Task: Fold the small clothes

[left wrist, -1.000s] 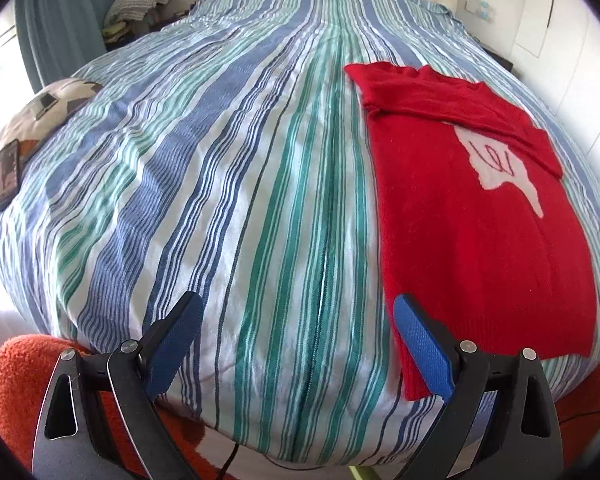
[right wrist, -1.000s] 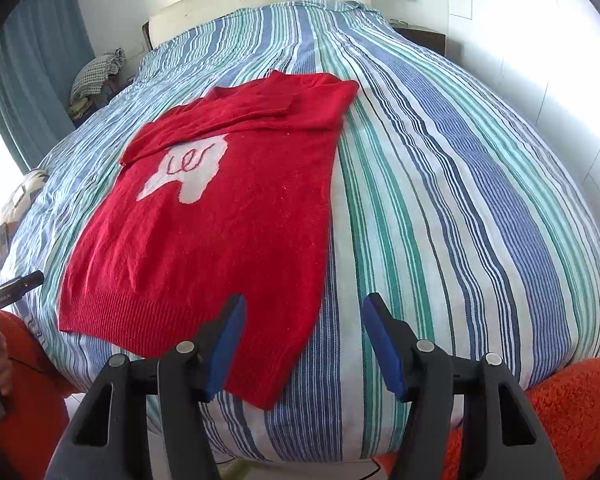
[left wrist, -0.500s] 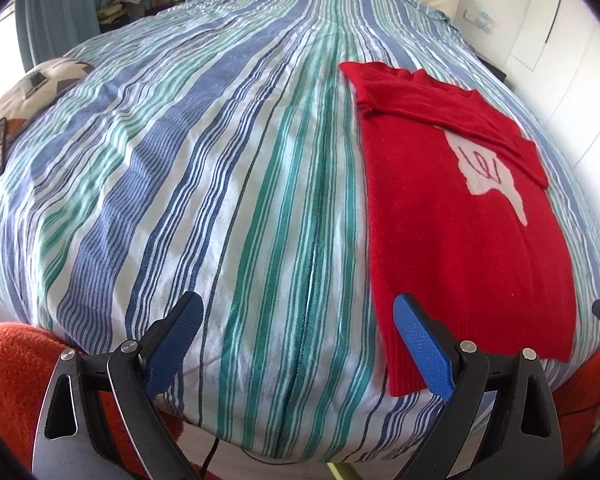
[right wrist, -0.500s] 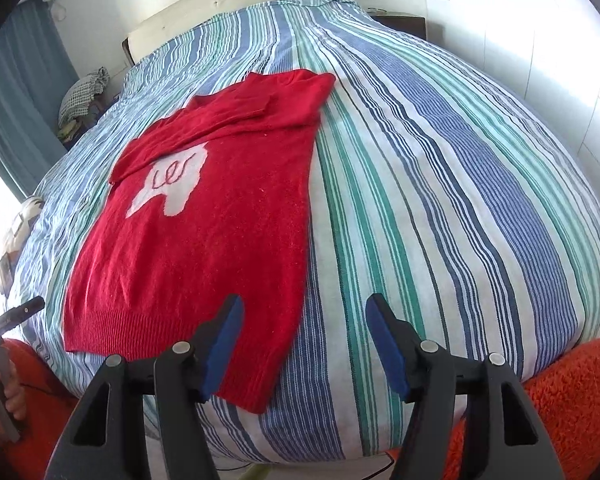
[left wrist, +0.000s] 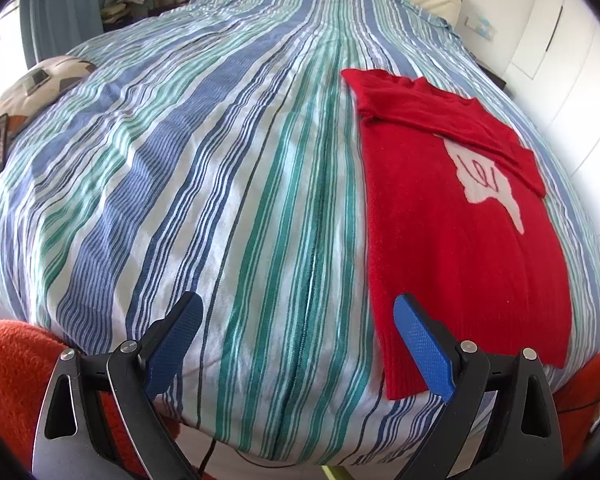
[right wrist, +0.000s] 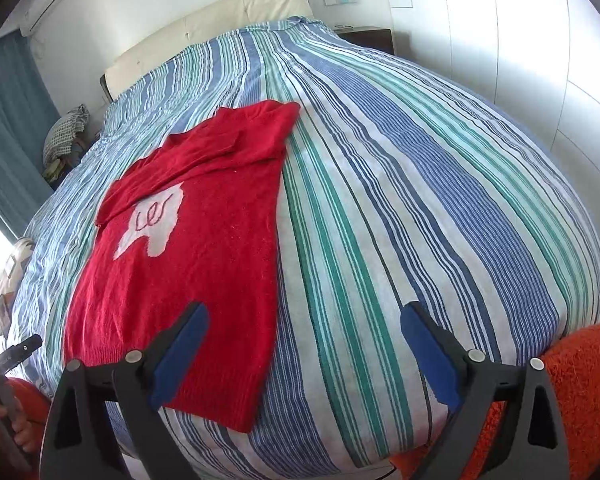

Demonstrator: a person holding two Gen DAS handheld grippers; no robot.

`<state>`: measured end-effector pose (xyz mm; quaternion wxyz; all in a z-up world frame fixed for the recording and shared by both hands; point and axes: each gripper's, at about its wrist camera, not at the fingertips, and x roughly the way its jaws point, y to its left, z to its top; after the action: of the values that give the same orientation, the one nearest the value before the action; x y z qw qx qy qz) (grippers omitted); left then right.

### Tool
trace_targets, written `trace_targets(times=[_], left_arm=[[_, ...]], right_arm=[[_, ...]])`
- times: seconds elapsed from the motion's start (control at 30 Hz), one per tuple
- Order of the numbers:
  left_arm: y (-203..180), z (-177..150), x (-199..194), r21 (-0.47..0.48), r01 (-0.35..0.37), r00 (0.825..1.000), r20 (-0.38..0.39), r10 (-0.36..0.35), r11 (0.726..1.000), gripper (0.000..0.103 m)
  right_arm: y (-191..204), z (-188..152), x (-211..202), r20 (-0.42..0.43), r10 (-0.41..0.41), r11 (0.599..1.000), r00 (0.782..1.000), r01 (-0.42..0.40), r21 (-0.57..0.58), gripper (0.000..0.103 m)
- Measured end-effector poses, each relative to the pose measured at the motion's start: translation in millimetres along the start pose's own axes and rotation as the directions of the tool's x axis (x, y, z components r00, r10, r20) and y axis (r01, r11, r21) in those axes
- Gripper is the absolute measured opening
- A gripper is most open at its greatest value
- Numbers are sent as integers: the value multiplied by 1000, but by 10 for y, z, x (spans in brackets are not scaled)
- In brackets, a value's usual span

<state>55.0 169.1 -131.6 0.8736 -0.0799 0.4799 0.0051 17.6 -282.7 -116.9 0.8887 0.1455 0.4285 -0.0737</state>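
— Room ahead of the left tool (left wrist: 298,344)?
— Bare striped bed (left wrist: 228,184), nothing in the way.
— And the right tool (right wrist: 304,350)?
— Red sweater (right wrist: 204,248) ahead-left; open bedspread ahead-right.

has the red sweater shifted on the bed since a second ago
No. The red sweater lies on the same stripes of the bedspread, its lower corner still at the bed's near edge.

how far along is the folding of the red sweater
Done: the red knit sweater lies flat on the striped bedcover, sides and a sleeve folded in. In hand: nothing; the left gripper and right gripper are open, the right's jaws just widened. Left: folding the hem up.
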Motion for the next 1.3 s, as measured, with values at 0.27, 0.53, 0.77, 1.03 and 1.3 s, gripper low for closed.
trace_targets(times=[0.27, 0.53, 0.77, 1.03, 1.3], left_arm=[[17, -12, 0, -6, 8, 1000, -9, -8, 1000, 97], [13, -73, 58, -32, 142, 986, -79, -144, 989, 97], [-139, -105, 128, -6, 157, 981, -115, -156, 988, 97], [-67, -110, 108, -22, 150, 983, -101, -151, 988, 97], [-76, -96, 105, -11, 152, 984, -97, -152, 988, 97]], right_arm=[[-12, 16, -21, 11, -4, 1000, 1000, 4, -7, 98], [-136, 104, -74, -97, 174, 984, 980, -168, 64, 98], [8, -105, 140, -240, 324, 946, 915, -308, 101, 97], [-11, -129, 209, -212, 285, 957, 935, -266, 114, 97], [-11, -131, 153, -187, 266, 963, 946, -251, 100, 97]])
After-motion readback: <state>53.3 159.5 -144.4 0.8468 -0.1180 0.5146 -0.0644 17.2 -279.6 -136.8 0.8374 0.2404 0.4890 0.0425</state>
